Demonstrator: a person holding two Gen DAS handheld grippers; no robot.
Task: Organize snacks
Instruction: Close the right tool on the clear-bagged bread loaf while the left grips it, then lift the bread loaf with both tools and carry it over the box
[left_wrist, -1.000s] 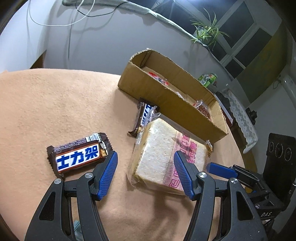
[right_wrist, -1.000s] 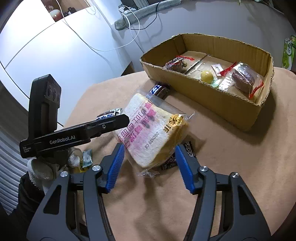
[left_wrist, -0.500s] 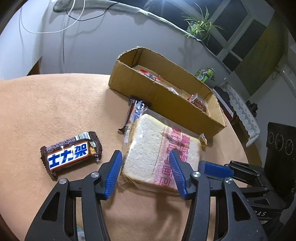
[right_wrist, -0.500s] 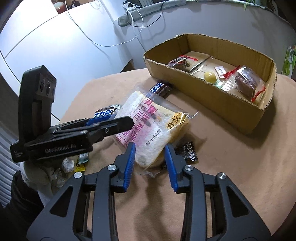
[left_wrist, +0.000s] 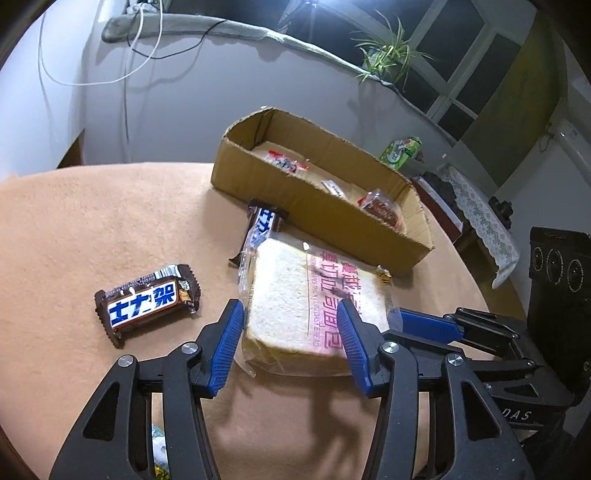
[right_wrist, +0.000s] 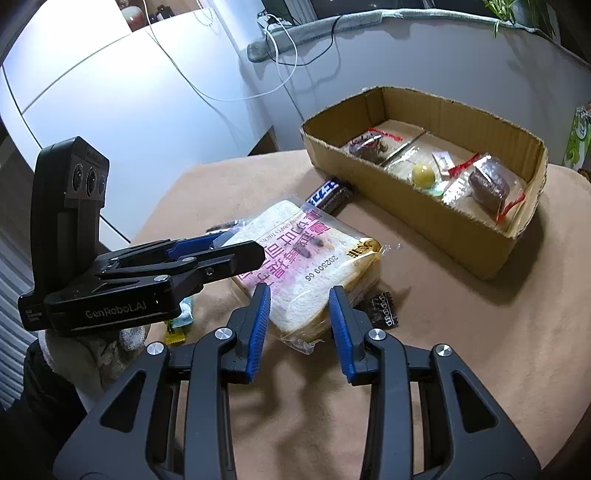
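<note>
Both grippers frame the bagged bread on the table

The left gripper and right gripper each stand partly open around a near corner of the bread bag, gripping nothing. The bag lies on the tan table, near the cardboard box of snacks; one chocolate bar lies left, another against the box.
</note>
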